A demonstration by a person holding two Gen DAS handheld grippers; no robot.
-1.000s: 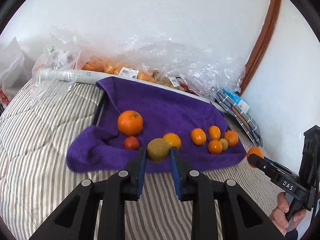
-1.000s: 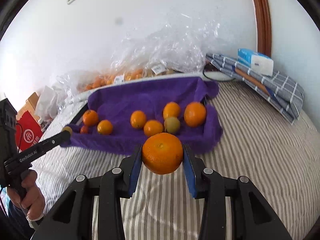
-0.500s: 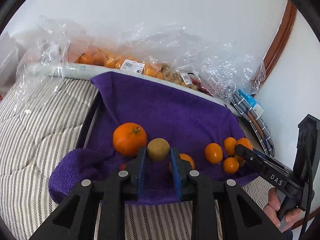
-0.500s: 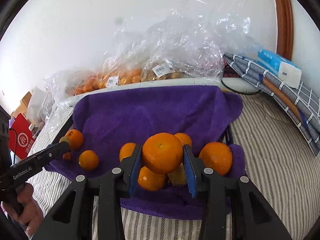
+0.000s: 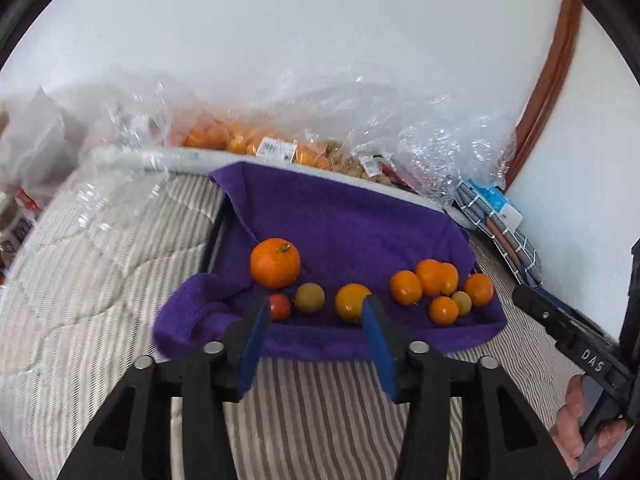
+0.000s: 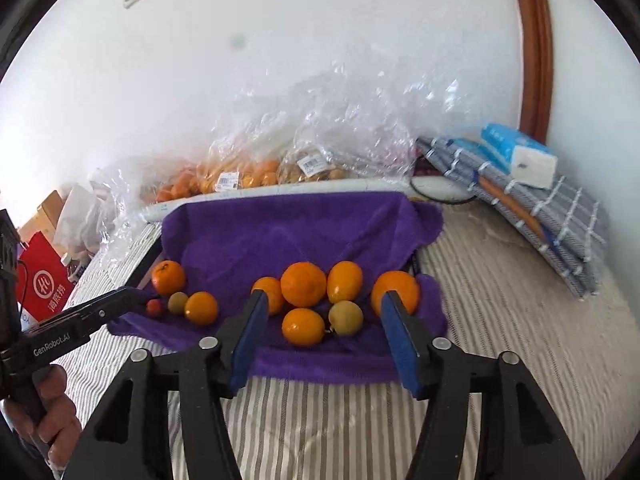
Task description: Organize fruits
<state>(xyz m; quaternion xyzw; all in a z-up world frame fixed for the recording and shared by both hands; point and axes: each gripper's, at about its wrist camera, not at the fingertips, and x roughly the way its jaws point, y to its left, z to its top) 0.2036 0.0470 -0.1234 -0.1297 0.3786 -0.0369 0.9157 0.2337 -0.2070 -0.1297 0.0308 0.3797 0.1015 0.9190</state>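
Left wrist view: left tongs (image 5: 314, 322) spread wide, empty, hovering at the purple towel's (image 5: 344, 216) near edge. A kiwi (image 5: 309, 297) lies just beyond them, beside a cherry tomato (image 5: 279, 306).

Right wrist view: right tongs (image 6: 324, 326) likewise wide, empty. Oranges (image 6: 303, 284) cluster on the towel (bagged fruit behind untouched). Judged partly done.

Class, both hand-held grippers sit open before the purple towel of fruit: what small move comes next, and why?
Probably draw the left hand-held gripper and right hand-held gripper back from the purple towel toward the bagged fruit: both are open and empty, and the brownish fruit and big orange rest on the towel.
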